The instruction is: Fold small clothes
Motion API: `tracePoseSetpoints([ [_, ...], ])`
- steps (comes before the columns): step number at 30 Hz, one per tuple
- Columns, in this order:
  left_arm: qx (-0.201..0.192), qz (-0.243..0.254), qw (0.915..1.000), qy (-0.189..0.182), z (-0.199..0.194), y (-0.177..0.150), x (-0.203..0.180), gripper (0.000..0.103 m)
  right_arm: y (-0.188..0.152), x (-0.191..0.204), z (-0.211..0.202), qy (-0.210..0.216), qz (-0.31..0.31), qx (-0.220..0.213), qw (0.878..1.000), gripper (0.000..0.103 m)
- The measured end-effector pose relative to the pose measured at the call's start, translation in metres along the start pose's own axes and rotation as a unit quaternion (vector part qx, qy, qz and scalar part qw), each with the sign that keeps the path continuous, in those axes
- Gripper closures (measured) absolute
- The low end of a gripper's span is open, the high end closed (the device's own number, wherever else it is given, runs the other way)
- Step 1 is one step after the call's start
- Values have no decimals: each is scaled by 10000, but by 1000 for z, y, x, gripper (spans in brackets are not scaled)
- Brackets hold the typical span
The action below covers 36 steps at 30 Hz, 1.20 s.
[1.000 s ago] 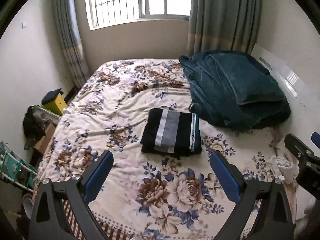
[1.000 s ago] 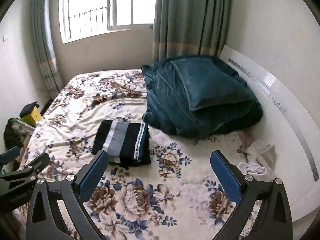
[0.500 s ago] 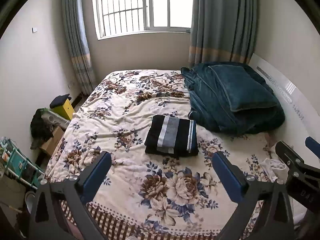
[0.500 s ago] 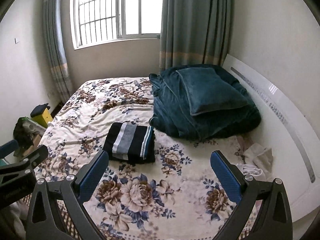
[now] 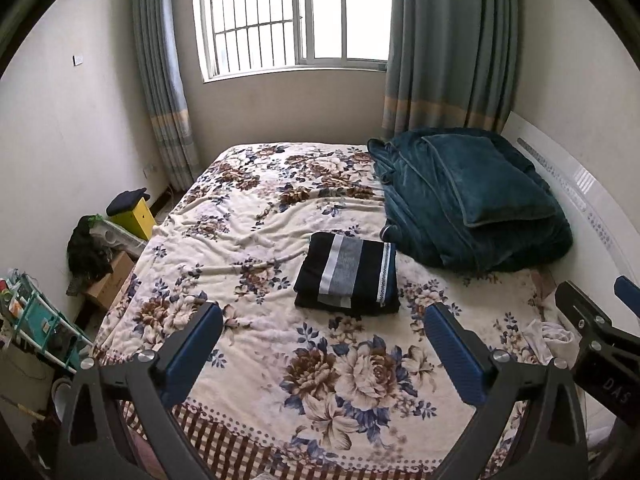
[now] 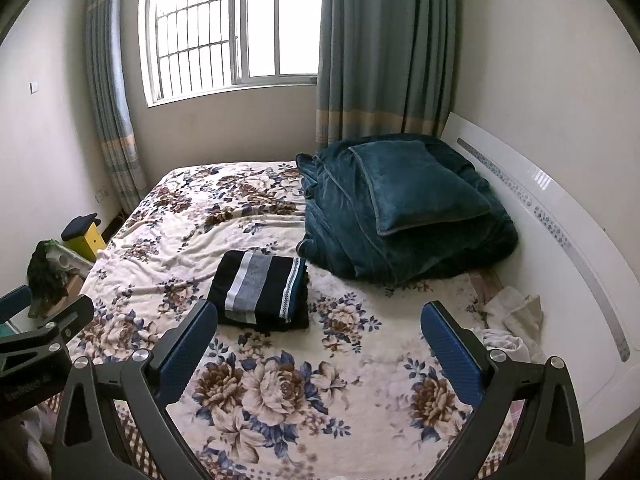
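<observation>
Left wrist view: the left hand-held gripper (image 5: 322, 338) hangs above the near end of the bed (image 5: 280, 216), its blue-padded fingers (image 5: 192, 354) spread wide with nothing between them. Beyond the fingertips a folded black garment with white and grey stripes (image 5: 347, 276) lies flat on the floral bedspread, about the middle of the mattress and clear of both fingers. Just to its right, a heaped teal blanket (image 5: 432, 216) with a teal pillow (image 5: 486, 186) on top sits against the white headboard (image 5: 576, 184). A crumpled white cloth (image 5: 548, 334) lies at the right edge of the bed, near the other tool, the right hand-held gripper (image 5: 600, 320), which enters from the right edge of the picture; from here I cannot tell how far it is open. On the floor to the left stand a yellow box (image 5: 134, 216) and a cardboard box (image 5: 110, 282), with a barred window (image 5: 296, 16) and grey-blue curtains (image 5: 444, 40) behind the bed. Right wrist view: the right hand-held gripper (image 6: 318, 334) is likewise wide open and holds nothing, poised over the floral bedspread. The folded striped garment (image 6: 262, 290) lies ahead and slightly left, near the left fingertip but not touching it. The teal blanket (image 6: 336, 216) and pillow (image 6: 416, 186) lie beyond it to the right, the white cloth (image 6: 510, 320) beside the headboard (image 6: 560, 216), and part of the left hand-held gripper (image 6: 40, 336) shows at the left edge.
</observation>
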State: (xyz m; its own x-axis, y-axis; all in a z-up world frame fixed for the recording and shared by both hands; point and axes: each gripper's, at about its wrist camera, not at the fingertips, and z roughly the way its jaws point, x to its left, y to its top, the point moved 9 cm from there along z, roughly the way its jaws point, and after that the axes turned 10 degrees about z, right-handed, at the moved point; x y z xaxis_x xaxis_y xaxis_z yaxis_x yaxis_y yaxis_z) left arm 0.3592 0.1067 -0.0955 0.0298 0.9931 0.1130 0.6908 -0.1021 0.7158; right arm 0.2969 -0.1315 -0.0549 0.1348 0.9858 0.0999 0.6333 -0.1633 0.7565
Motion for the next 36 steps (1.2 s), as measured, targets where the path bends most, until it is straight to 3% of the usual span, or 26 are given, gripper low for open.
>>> tracePoseSetpoints([
  [36,-75,-113,9998,123,-19,4,14,0,-3,15,-12,76,-4,-37,10000,0],
])
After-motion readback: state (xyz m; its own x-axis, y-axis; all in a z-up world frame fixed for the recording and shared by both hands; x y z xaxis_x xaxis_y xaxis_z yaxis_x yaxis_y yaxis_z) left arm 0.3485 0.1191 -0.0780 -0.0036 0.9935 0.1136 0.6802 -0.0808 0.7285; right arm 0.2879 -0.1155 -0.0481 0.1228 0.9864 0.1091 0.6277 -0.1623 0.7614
